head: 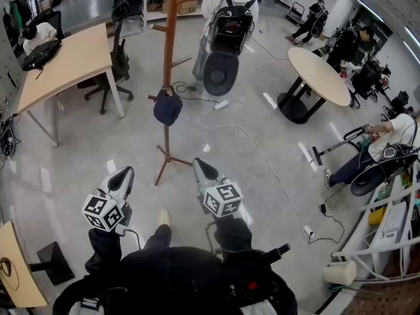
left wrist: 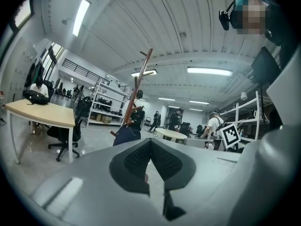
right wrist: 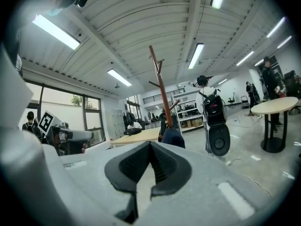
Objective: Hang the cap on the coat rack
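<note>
Left gripper (head: 123,174) and right gripper (head: 201,168) point level, side by side, ribbed black pads (right wrist: 134,163) shut empty, toward navy cap (head: 168,107) on wooden coat rack (head: 172,38).

**Lighting and picture quality, all three views**

The room was bright and evenly lit. Light came from long ceiling strips (left wrist: 81,17) overhead. In the right gripper view, daylight also entered through windows (right wrist: 77,107) at the left. The polished floor (head: 262,149) threw back pale streaks of glare, and shadows on it were faint and soft-edged. Fisheye bending was strong, with straight lines bowing toward the edges. Both gripper views ended in a dark round vignette. The left gripper (left wrist: 150,141) and right gripper (right wrist: 150,145), close to their lenses, were soft and out of focus. The background behind them was sharp.
</note>
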`<state>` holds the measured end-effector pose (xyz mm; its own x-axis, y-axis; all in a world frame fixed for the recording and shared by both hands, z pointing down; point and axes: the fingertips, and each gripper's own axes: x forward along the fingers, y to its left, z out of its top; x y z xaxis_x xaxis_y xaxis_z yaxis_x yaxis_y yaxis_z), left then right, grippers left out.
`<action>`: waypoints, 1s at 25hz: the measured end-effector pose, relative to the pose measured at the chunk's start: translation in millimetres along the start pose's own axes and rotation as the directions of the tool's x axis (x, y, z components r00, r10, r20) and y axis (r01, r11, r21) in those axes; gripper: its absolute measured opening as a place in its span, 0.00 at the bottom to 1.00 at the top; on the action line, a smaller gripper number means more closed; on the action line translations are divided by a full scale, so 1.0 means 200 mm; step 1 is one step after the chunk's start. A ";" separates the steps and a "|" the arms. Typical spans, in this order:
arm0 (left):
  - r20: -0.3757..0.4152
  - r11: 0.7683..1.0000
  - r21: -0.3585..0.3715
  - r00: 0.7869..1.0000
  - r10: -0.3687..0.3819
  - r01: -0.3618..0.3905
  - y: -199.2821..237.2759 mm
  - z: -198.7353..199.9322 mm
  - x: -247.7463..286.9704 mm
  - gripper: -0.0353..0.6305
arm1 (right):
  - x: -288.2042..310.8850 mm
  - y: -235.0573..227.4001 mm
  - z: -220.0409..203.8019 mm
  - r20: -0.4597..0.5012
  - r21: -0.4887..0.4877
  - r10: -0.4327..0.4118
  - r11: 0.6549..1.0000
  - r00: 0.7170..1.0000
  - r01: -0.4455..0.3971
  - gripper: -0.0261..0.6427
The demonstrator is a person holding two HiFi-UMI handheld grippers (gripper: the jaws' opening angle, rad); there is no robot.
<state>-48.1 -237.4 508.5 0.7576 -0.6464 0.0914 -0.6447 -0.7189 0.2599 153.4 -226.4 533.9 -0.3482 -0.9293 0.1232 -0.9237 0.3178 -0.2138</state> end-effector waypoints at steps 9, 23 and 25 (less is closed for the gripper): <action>0.037 1.000 0.017 0.999 -0.003 0.003 -0.25 -0.03 -0.19 0.06 | -0.34 0.12 0.05 0.054 0.016 0.035 0.999 0.998 -0.036 0.04; 0.075 0.999 0.045 0.997 0.020 -0.024 -0.49 -0.04 -0.41 0.06 | -0.66 0.29 0.08 0.096 -0.005 0.082 0.997 0.992 -0.082 0.04; 0.078 0.999 0.047 0.997 0.022 -0.026 -0.50 -0.03 -0.43 0.06 | -0.67 0.31 0.08 0.098 -0.016 0.086 0.996 0.991 -0.085 0.04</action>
<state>-47.9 -108.3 479.8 0.7329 -0.6800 0.0221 -0.6682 -0.7132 0.2119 146.3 -84.7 488.6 -0.4095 -0.9123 0.0087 -0.8931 0.3988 -0.2081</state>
